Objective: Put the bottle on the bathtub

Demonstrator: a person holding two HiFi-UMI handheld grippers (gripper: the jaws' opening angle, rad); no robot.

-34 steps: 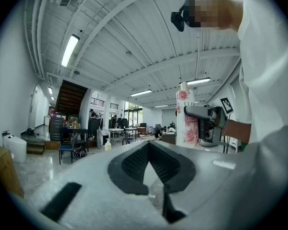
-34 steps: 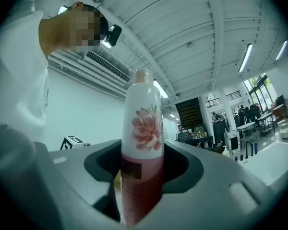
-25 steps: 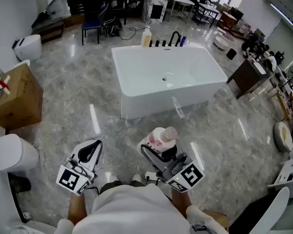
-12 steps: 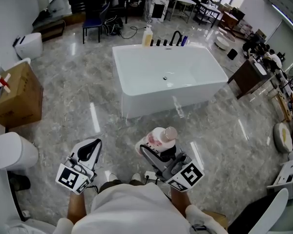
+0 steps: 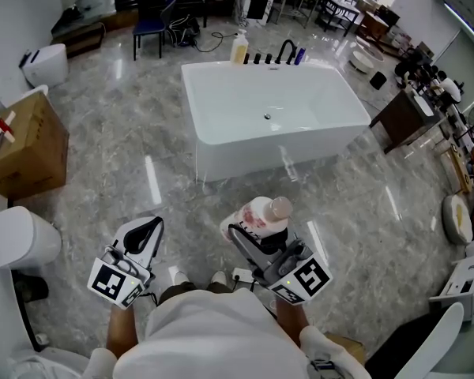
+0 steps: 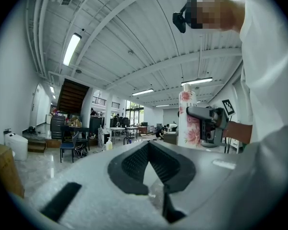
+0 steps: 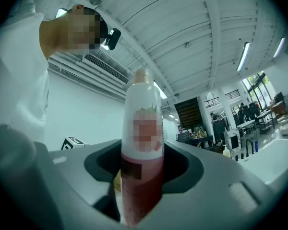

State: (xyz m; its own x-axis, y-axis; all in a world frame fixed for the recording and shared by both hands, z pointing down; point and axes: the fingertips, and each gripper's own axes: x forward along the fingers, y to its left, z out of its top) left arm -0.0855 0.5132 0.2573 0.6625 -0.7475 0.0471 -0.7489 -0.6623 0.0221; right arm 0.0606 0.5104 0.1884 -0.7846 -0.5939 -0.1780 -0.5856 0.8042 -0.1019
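Note:
In the head view the white bathtub (image 5: 245, 158) stands on the marble floor ahead of me. A white bottle with a pink flower label and pink cap (image 5: 258, 218) is held upright in front of my body, well short of the tub. My right gripper (image 5: 255, 237) is shut on its lower half. The right gripper view shows the bottle (image 7: 143, 143) standing between the jaws of the right gripper (image 7: 143, 169). At the left, my left gripper (image 5: 144, 235) is shut and holds nothing. From the left gripper (image 6: 149, 164) view I see the bottle (image 6: 186, 121) off to the right.
A yellowish pump bottle (image 5: 238, 49), a black faucet (image 5: 284, 51) and small dark items line the tub's far rim. A cardboard box (image 5: 24, 144) and a toilet (image 5: 20, 242) sit at the left. A wooden cabinet (image 5: 401, 121) stands right of the tub.
The bathtub sits slightly lower in the head view, and the bottle in the right gripper has edged a little up and forward. The left gripper has barely moved.

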